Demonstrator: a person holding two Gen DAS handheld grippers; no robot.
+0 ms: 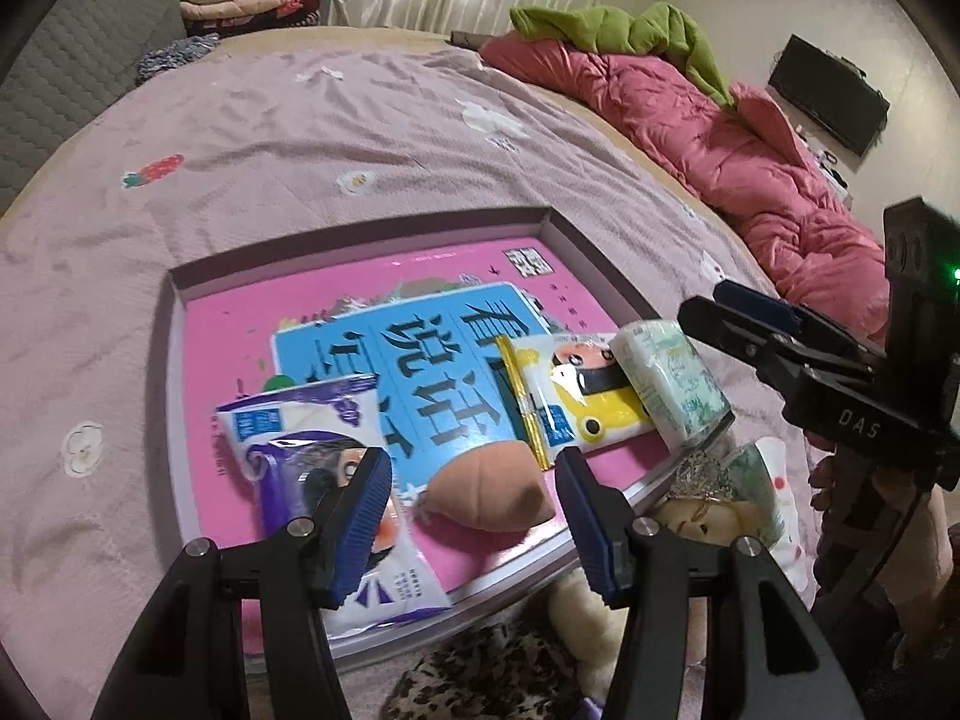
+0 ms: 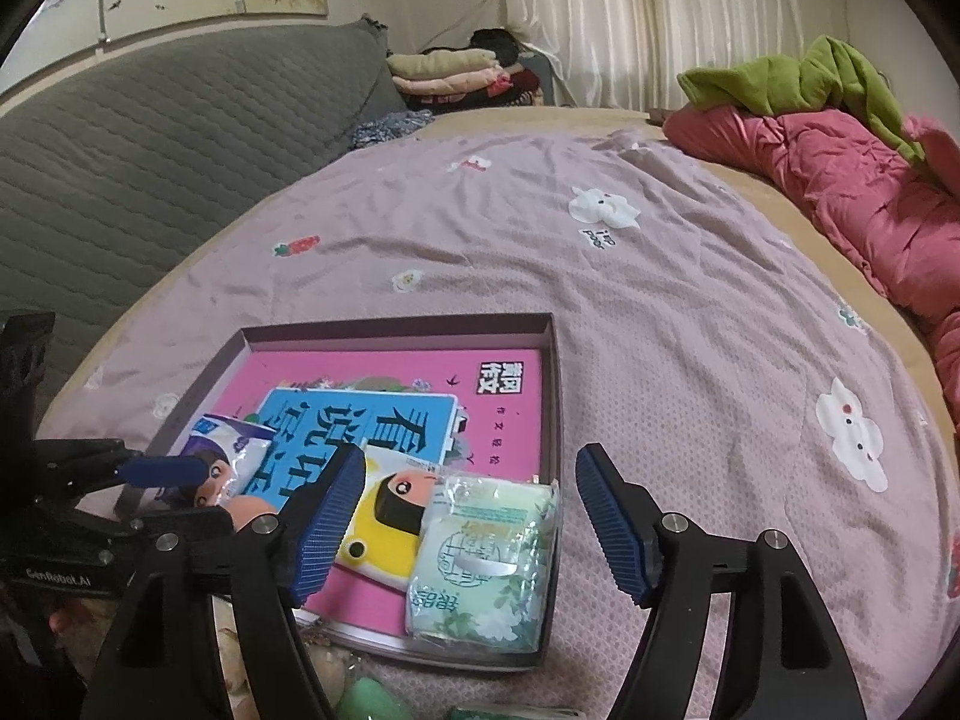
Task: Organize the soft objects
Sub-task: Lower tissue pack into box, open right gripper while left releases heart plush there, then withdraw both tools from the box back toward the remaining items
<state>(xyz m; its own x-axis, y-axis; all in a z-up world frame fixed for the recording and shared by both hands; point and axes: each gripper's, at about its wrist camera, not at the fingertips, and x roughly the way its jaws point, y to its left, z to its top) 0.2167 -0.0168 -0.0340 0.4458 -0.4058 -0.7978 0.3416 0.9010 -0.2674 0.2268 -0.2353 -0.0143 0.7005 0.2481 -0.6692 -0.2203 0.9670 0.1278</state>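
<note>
Both tongs stand wide and empty: the right gripper point(image 2: 471, 516) straddles the green tissue pack point(image 2: 480, 558) in the tray's point(image 2: 555, 396) near-right corner, long axis toward 12 o'clock; the left gripper point(image 1: 474, 516) is farther, above the brown plush point(image 1: 489, 489).

The plush toy point(image 1: 690, 516) lies half hidden under the tray point(image 1: 360, 228), bottom edge cropping it.

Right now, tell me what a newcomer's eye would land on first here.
The shallow box tray lined with a bright pink and blue printed sheet, lying on the mauve bedspread. Inside it lie a pale green tissue pack at the near right corner, a yellow cartoon pack beside it, and a tan plush sweet potato before the open left gripper.
</note>
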